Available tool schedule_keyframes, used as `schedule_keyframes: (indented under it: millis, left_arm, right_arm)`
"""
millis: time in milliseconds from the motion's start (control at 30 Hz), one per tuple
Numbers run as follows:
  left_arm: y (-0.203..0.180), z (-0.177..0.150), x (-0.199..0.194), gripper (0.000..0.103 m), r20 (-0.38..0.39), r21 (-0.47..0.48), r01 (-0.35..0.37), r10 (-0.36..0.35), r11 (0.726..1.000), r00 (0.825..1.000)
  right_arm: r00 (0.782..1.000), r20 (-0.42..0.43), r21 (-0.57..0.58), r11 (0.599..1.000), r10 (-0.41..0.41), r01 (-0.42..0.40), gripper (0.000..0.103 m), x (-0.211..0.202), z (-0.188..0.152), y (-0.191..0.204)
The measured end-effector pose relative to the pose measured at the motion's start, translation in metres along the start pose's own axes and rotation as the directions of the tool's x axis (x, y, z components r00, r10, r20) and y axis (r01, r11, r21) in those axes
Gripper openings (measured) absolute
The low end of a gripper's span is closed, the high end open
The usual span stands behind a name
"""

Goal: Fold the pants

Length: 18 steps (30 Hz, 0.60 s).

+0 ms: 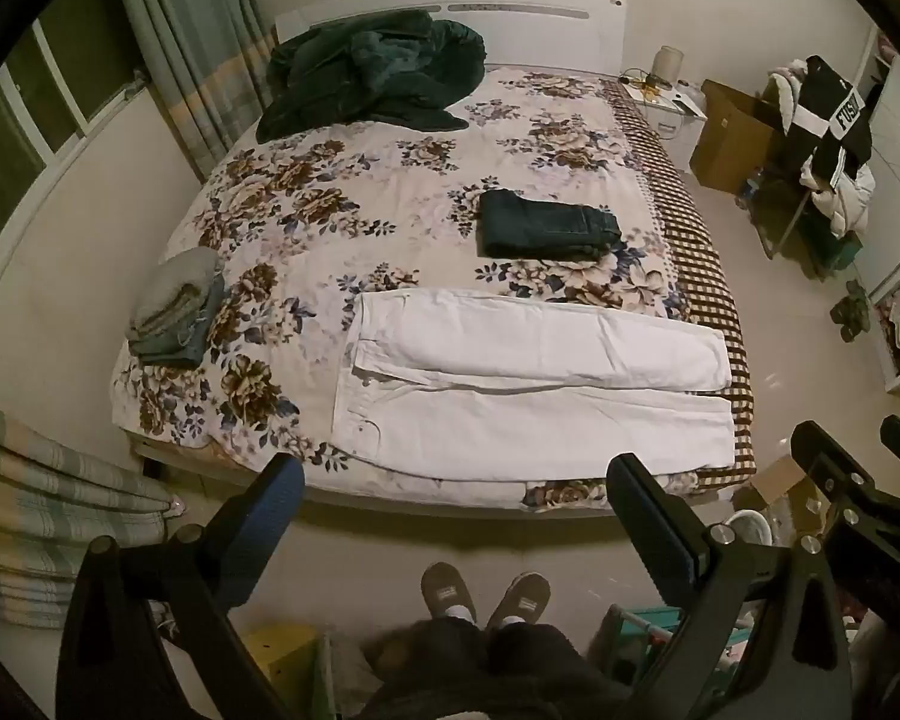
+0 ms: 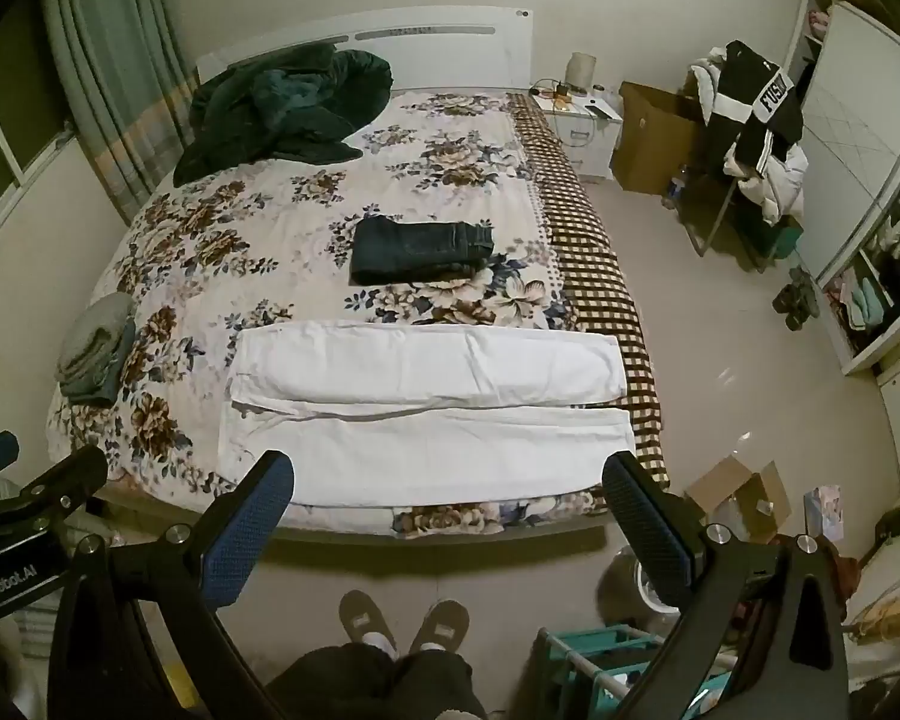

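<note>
- White pants (image 1: 534, 384) are seen laid flat across the near edge of the bed (image 1: 390, 180), lower centre of the left wrist view; waist at frame left, legs toward frame right, far leg overlapping the near one.
- Left gripper (image 1: 456, 480) is held wide open above the floor in front of the bed; nothing is between its jaws and the pants are not touched.
- Right gripper (image 2: 450, 480) is likewise spread fully, empty, just short of the pants' near edge (image 2: 426, 456).
- Folded dark jeans (image 1: 546, 225) are placed mid-bed, behind the white pants, apart from them.
- A grey folded stack (image 1: 177, 312) is seen at the bed's left edge; a dark green blanket (image 1: 372, 72) is heaped at upper left by the headboard.
- Slippers (image 2: 402, 618) of the person are seen at bottom centre in both views.
- Only in the left wrist view: the right gripper's body is caught at lower right.
- Only in the right wrist view: the left gripper's body at lower left, an open cardboard box (image 2: 738, 492) on the floor shown in full, and more of the wardrobe (image 2: 858, 150) at right.
</note>
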<state>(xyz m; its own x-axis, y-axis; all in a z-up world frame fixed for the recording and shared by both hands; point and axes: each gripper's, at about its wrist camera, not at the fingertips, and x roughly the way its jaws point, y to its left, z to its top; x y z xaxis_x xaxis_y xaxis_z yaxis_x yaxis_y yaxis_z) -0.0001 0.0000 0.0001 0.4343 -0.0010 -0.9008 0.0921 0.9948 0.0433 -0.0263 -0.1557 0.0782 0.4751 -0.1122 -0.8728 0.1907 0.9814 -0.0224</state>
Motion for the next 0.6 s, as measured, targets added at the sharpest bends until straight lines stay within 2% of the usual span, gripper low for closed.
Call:
schedule_keyframes:
  millis: [600]
  left_arm:
    - [-0.001,0.000,0.000,0.103,0.015,-0.001,-0.007,0.007,1.000,1.000]
  right_arm:
    - [1.000,0.013,-0.009,1.000,0.009,-0.009,0.103,-0.019,0.000,0.013]
